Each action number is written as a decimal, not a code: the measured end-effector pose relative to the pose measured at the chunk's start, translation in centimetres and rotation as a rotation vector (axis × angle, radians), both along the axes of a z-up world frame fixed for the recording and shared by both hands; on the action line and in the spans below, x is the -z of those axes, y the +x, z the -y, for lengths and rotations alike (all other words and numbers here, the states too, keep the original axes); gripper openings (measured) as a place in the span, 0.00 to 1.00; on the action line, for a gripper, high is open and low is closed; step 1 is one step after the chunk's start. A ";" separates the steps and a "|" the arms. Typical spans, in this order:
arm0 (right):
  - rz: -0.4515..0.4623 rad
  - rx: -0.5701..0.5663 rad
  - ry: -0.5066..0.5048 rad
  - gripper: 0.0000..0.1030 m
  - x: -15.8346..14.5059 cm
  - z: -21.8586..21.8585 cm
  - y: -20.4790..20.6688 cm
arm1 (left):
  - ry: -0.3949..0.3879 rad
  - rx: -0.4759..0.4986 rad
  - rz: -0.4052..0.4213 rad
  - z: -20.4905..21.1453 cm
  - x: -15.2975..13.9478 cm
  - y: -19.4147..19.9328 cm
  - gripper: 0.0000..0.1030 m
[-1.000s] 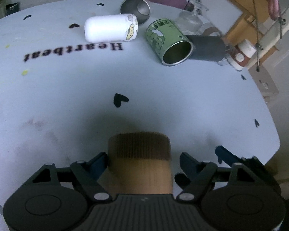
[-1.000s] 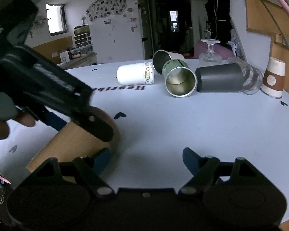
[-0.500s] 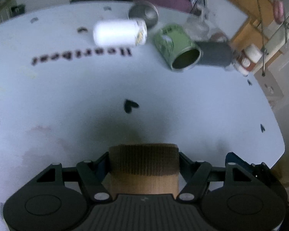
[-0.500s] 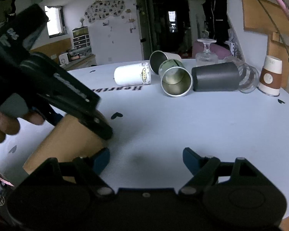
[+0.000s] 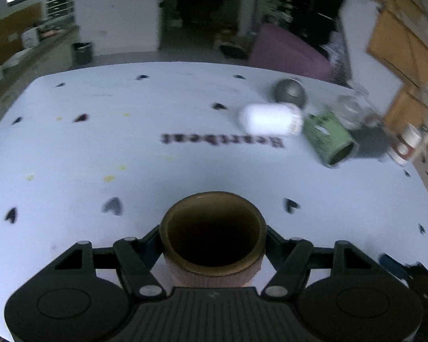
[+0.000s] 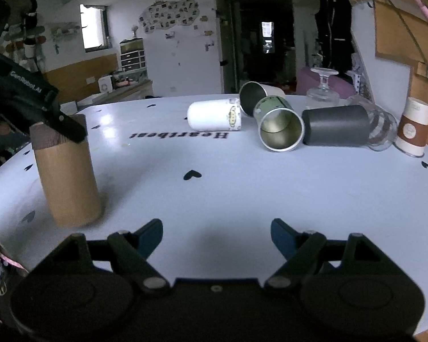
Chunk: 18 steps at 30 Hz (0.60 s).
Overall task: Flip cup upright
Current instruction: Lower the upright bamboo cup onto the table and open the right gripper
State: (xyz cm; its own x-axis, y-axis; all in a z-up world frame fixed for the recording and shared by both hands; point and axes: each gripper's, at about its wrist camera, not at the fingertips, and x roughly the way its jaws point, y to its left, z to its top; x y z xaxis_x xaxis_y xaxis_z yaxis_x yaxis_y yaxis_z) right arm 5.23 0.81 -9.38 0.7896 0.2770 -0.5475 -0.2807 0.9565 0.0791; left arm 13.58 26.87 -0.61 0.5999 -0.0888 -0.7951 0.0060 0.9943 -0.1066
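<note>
At the left of the right wrist view, the left claw [image 6: 58, 124] pinches the brown cup [image 6: 67, 173] near its rim, mouth up, base on the bench [image 6: 242, 188]. Further right, well apart, lie a white cup [image 6: 214, 118], a green tin [image 6: 281, 128], a dark grey cup [image 6: 336, 125] and a standing paper cup [image 6: 413, 126]. The right claw [image 6: 216, 235] is spread, holding nothing.
</note>
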 end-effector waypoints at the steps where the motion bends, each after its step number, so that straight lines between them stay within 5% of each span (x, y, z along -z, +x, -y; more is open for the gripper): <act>1: 0.001 -0.002 -0.003 0.81 0.0 -0.1 0.0 | 0.007 -0.017 0.001 -0.7 0.0 0.3 0.70; 9: 0.007 0.002 -0.012 0.81 -0.1 0.1 -0.2 | 0.085 -0.250 0.044 -8.3 -1.2 3.0 0.70; 18: 0.004 -0.014 -0.029 0.81 0.0 -0.5 -0.2 | 0.070 -0.501 0.156 -16.7 -2.9 5.6 0.70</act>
State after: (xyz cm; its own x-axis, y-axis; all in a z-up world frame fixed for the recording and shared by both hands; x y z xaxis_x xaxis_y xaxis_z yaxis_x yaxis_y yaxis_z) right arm 5.02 1.34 -9.41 0.7880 0.2725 -0.5521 -0.2947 0.9543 0.0505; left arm 19.20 43.58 2.27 0.6671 0.2895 -0.6864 -0.4612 0.8841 -0.0755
